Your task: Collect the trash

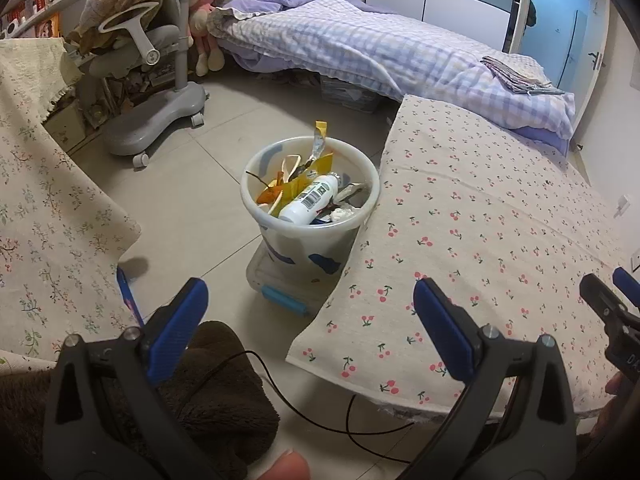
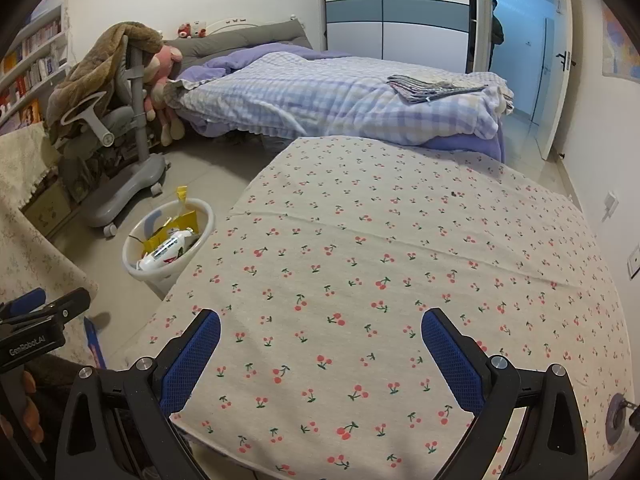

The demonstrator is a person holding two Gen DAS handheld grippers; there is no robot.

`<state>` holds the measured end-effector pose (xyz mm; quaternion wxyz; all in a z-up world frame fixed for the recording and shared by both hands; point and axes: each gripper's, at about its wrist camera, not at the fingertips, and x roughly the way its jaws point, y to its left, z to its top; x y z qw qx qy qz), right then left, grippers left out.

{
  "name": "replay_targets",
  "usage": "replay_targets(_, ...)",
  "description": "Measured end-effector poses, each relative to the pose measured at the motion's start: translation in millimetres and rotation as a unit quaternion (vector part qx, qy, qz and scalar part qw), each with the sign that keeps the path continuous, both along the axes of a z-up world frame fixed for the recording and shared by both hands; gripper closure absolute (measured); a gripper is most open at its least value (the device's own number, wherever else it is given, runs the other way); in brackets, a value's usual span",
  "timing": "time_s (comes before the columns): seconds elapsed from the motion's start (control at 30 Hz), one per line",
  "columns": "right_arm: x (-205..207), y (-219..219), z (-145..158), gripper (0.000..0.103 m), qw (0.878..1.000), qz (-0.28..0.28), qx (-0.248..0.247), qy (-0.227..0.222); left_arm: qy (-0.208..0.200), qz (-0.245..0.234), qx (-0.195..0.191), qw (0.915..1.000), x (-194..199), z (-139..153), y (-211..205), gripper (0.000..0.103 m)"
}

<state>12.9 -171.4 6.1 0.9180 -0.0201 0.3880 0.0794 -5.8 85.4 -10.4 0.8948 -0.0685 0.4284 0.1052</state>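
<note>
A white trash bin (image 1: 352, 222) (image 2: 132, 268) stands on a clear plastic box (image 1: 280, 284) on the floor, left of the cherry-print table (image 1: 500, 232) (image 2: 360, 280). In the bin lie a white bottle (image 1: 308, 200) (image 2: 164, 250), yellow wrappers (image 1: 316, 168) (image 2: 176, 226) and an orange scrap (image 1: 267, 196). My left gripper (image 1: 310, 304) hangs open above the floor, short of the bin, with nothing between its fingers. Open and empty too, my right gripper (image 2: 320, 332) hovers over the near part of the cherry cloth. The cloth top shows no loose item.
A second table with a floral cloth (image 1: 48, 208) is at the left. Behind the bin stand a grey wheeled chair (image 1: 160, 92) and a bed with a checked quilt (image 1: 360, 48). A thin black cable (image 1: 320, 424) loops over the floor near me. A brown fleece sleeve (image 1: 216, 392) lies below.
</note>
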Motion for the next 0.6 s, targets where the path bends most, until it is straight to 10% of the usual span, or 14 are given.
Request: replay_targets(0.6,3.8,-3.0,-1.5,0.001,1.000,-0.003,0.003,0.007,0.003,-0.001,-0.005,1.0000,1.3,-1.0,-4.5,0.001)
